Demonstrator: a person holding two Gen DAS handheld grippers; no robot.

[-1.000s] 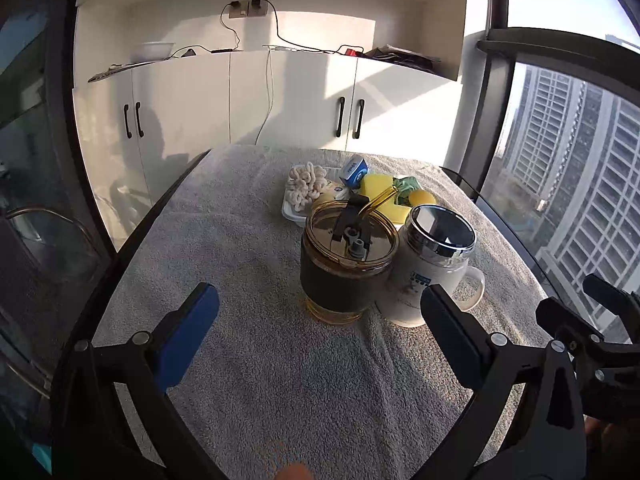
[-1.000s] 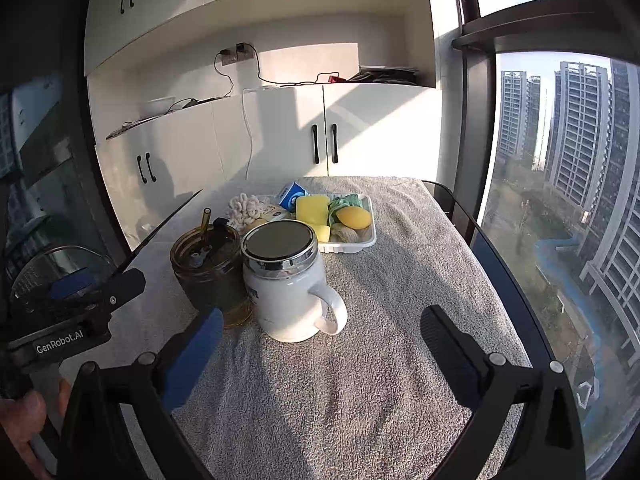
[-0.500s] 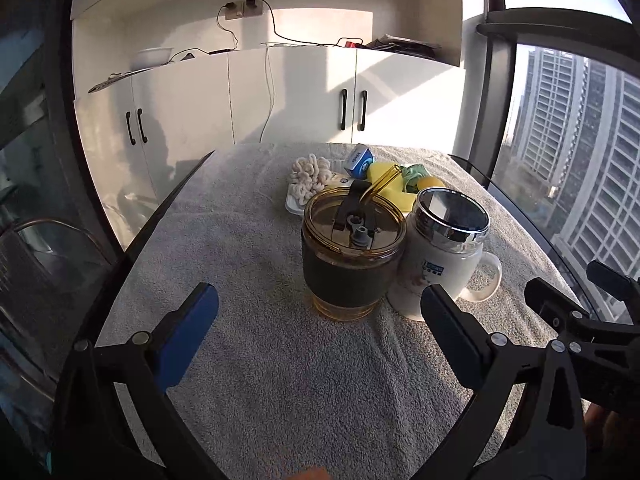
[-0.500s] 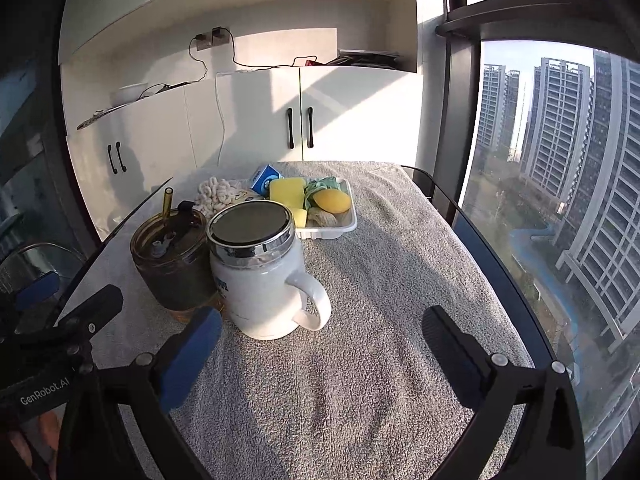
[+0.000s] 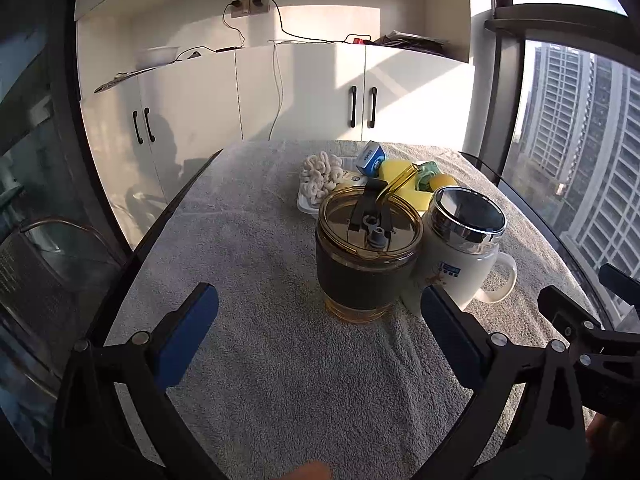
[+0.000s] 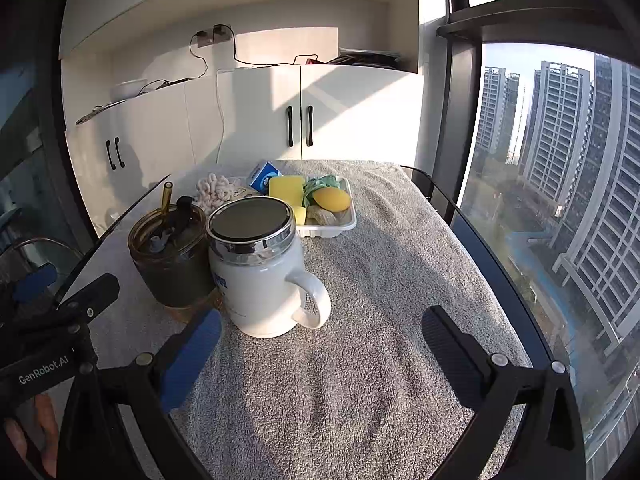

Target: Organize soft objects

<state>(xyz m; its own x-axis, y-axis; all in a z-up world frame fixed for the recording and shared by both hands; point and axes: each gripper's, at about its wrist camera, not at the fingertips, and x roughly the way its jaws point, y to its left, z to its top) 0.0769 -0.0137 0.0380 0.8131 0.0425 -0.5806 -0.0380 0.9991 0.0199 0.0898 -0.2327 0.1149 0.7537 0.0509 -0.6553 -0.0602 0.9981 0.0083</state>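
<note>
A white tray (image 6: pixel 347 225) at the far end of the towel-covered table holds soft things: a cream knotted cloth (image 6: pixel 214 194), a yellow sponge (image 6: pixel 286 189), a yellow mango-shaped toy (image 6: pixel 331 199), a green cloth (image 6: pixel 320 183) and a blue-white packet (image 6: pixel 263 175). The tray also shows in the left wrist view (image 5: pixel 306 205) behind the cups. My left gripper (image 5: pixel 318 312) is open and empty, near the amber cup. My right gripper (image 6: pixel 320 330) is open and empty, just short of the white mug.
An amber lidded cup with a straw (image 5: pixel 368 254) and a white mug with a steel lid (image 6: pixel 260 268) stand side by side mid-table, in front of the tray. The grey towel (image 6: pixel 380 280) covers the table. White cabinets (image 6: pixel 248 120) stand behind, a window at right.
Both grippers have drifted slightly; the cups and tray sit a little more to the right in the left view and left in the right view. Nothing was taken hold of.
</note>
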